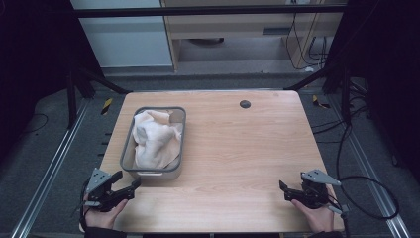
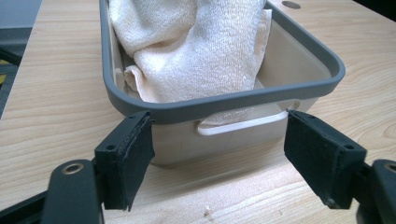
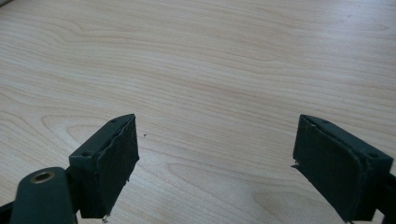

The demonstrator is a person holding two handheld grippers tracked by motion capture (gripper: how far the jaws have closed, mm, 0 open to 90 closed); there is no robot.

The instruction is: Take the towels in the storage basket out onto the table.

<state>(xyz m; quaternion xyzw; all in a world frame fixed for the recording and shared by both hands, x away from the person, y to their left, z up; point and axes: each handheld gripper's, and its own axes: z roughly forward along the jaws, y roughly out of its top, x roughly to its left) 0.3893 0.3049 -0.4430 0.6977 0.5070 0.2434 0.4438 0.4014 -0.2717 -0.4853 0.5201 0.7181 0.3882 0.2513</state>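
Left gripper (image 1: 128,181): I read the jaws as standing wide apart; nothing sits between the pads; I see no contact with any object; from the high view it lies at the near left corner of the table, held in the person's left hand (image 1: 101,214), pointing toward the tub.

Left gripper, own view: my left gripper (image 2: 218,140) looks straight at the near end wall of the tub; the two pads flank that wall and its white handle (image 2: 243,125) as seen from here, yet they stop short of it; I judge them near, not touching.

Right gripper (image 1: 283,188): jaws spread wide; empty; held in the person's right hand (image 1: 317,215) at the near right corner of the table, well apart from the tub; in its own view the right gripper (image 3: 215,156) faces bare wood grain, with nothing between the pads.

Tub (image 1: 130,171): grey-rimmed rectangular container, pale walls; stands upright on the left half of the table, its long side running away from me; near end just beyond the left gripper.

Towel (image 1: 154,139): cream terry cloth, bunched and crumpled inside the tub; it rises above the rim at the far end; in the left gripper view the towel (image 2: 196,46) hangs down within the walls, one fold showing through the handle slot.

Table (image 1: 237,163): light wood; a small dark round fitting (image 1: 244,104) sits near the far edge, well apart from both grippers.
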